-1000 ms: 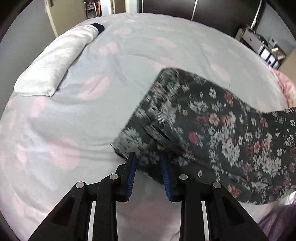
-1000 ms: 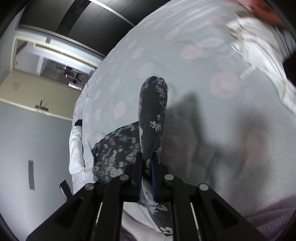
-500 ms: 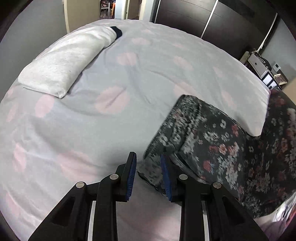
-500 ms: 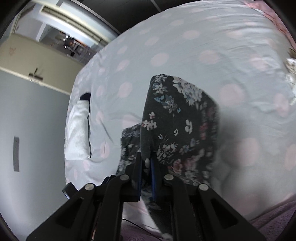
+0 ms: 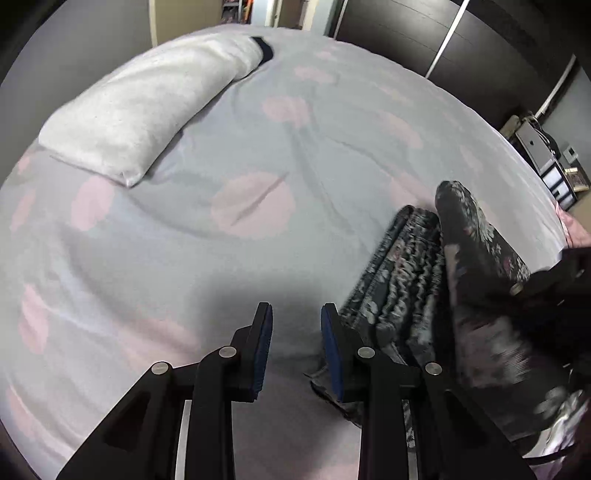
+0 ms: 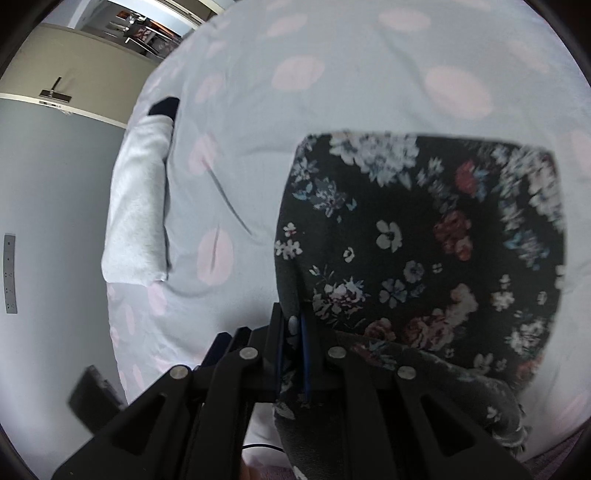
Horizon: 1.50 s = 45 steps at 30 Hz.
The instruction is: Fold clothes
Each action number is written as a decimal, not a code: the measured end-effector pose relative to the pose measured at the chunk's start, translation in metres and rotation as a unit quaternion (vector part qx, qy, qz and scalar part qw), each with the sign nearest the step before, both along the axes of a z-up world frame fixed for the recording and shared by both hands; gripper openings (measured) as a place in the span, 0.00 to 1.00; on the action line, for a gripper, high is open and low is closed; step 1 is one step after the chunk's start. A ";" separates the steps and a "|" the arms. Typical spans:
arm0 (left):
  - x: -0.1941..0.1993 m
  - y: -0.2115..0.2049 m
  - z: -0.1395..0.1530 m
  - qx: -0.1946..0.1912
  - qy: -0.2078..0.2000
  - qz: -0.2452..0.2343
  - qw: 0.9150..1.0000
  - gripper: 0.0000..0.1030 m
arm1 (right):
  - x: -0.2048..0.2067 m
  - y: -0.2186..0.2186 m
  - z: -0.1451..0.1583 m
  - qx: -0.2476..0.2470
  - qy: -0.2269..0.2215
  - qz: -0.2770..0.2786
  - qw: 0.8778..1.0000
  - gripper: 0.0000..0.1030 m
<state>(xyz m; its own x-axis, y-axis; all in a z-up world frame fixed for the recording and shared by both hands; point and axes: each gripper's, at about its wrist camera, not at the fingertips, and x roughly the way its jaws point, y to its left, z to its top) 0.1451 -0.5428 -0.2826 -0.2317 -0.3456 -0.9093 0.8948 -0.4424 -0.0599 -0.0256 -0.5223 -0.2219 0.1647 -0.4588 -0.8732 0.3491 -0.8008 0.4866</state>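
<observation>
I am seeing a pale bed sheet [image 5: 258,155] with pink blotches lying across the bed, a white pillow [image 5: 147,110] resting near its far left edge, and dark wardrobe doors [image 5: 406,33] standing behind.

left gripper [image 5: 296,349]: black plastic linkage arms, silver round screws, blue ribbed finger pads
right gripper [image 6: 291,349]: same black frame, silver screws, thin blue pads

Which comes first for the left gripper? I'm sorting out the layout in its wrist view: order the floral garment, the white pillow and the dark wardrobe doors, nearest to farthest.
1. Floral garment: just right of the left gripper, beside its right finger.
2. White pillow: upper left, lying on the bed.
3. Dark wardrobe doors: beyond the bed's far edge, top right.
</observation>
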 end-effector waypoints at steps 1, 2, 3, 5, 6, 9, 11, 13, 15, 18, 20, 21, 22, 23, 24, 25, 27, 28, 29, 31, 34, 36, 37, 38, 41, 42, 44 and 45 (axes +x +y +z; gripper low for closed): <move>0.000 -0.001 -0.001 0.002 0.000 0.001 1.000 0.28 | 0.000 -0.002 -0.007 0.001 -0.005 0.000 1.000 0.07; 0.001 -0.003 -0.001 0.004 0.001 0.003 1.000 0.28 | -0.001 -0.003 -0.011 0.001 -0.009 0.002 1.000 0.07; 0.001 -0.004 -0.002 0.005 0.001 0.004 1.000 0.28 | -0.001 -0.003 -0.015 0.001 -0.013 0.004 1.000 0.08; 0.002 -0.005 -0.003 0.007 0.001 0.006 1.000 0.28 | -0.001 -0.003 -0.017 -0.001 -0.020 0.005 1.000 0.11; 0.002 -0.004 -0.003 0.006 0.000 0.006 1.000 0.28 | -0.001 -0.003 -0.017 -0.003 -0.024 0.006 1.000 0.11; 0.007 -0.004 0.000 0.001 0.001 0.011 1.000 0.28 | 0.000 0.000 -0.009 -0.017 -0.027 0.011 0.999 0.21; 0.013 -0.004 0.000 0.002 0.002 0.017 1.000 0.28 | 0.004 0.010 0.007 -0.041 -0.024 0.016 0.999 0.23; 0.017 -0.003 0.002 -0.001 0.004 0.023 1.000 0.28 | 0.010 0.022 0.026 -0.068 -0.017 0.027 0.997 0.28; 0.022 0.000 0.005 -0.005 0.008 0.029 1.000 0.28 | 0.016 0.044 0.042 -0.083 -0.004 0.032 0.996 0.30; 0.031 0.012 0.021 -0.016 0.039 0.023 0.999 0.28 | 0.024 0.085 0.057 -0.092 0.022 0.029 0.995 0.30; 0.036 0.022 0.033 -0.021 0.069 0.008 0.997 0.28 | 0.030 0.121 0.060 -0.087 0.053 0.020 0.995 0.30; 0.036 0.028 0.037 -0.020 0.082 -0.006 0.996 0.28 | 0.034 0.139 0.062 -0.084 0.068 0.016 0.994 0.30; 0.035 0.035 0.040 -0.020 0.094 -0.021 0.995 0.29 | 0.037 0.157 0.064 -0.081 0.083 0.011 0.993 0.30; 0.033 0.042 0.044 -0.019 0.105 -0.036 0.994 0.30 | 0.038 0.173 0.063 -0.076 0.098 0.005 0.992 0.30; 0.031 0.050 0.046 -0.021 0.110 -0.049 0.992 0.31 | 0.041 0.188 0.059 -0.069 0.112 -0.001 0.991 0.30; 0.028 0.057 0.049 -0.027 0.112 -0.061 0.992 0.31 | 0.044 0.203 0.054 -0.062 0.124 -0.010 0.990 0.30; 0.025 0.071 0.056 -0.036 0.113 -0.084 0.989 0.31 | 0.049 0.230 0.043 -0.053 0.139 -0.026 0.989 0.30; 0.024 0.078 0.059 -0.041 0.114 -0.096 0.988 0.31 | 0.051 0.242 0.037 -0.052 0.139 -0.035 0.988 0.30; 0.023 0.084 0.063 -0.046 0.115 -0.108 0.986 0.31 | 0.051 0.247 0.028 -0.052 0.134 -0.041 0.989 0.30; 0.023 0.097 0.066 -0.054 0.098 -0.127 0.986 0.32 | 0.051 0.259 0.014 -0.052 0.119 -0.051 0.990 0.30; 0.018 0.112 0.061 -0.042 0.074 -0.157 0.984 0.36 | 0.051 0.267 -0.003 -0.056 0.101 -0.062 0.991 0.30; 0.011 0.119 0.055 -0.043 0.053 -0.170 0.983 0.36 | 0.051 0.266 -0.008 -0.065 0.095 -0.059 0.992 0.30; 0.006 0.122 0.052 -0.046 0.041 -0.174 0.983 0.36 | 0.052 0.265 -0.009 -0.071 0.094 -0.056 0.991 0.30; 0.002 0.123 0.049 -0.049 0.029 -0.174 0.983 0.36 | 0.052 0.264 -0.009 -0.077 0.093 -0.052 0.991 0.30; -0.007 0.120 0.039 -0.059 0.003 -0.160 0.985 0.36 | 0.052 0.265 -0.008 -0.089 0.102 -0.050 0.990 0.30; -0.007 0.117 0.038 -0.063 -0.001 -0.149 0.987 0.35 | 0.051 0.265 -0.007 -0.092 0.106 -0.050 0.989 0.30; -0.004 0.109 0.035 -0.064 -0.003 -0.126 0.990 0.27 | 0.048 0.267 -0.006 -0.100 0.110 -0.055 0.987 0.30; -0.001 0.102 0.033 -0.054 0.002 -0.111 0.992 0.23 | 0.046 0.269 -0.006 -0.106 0.110 -0.061 0.986 0.30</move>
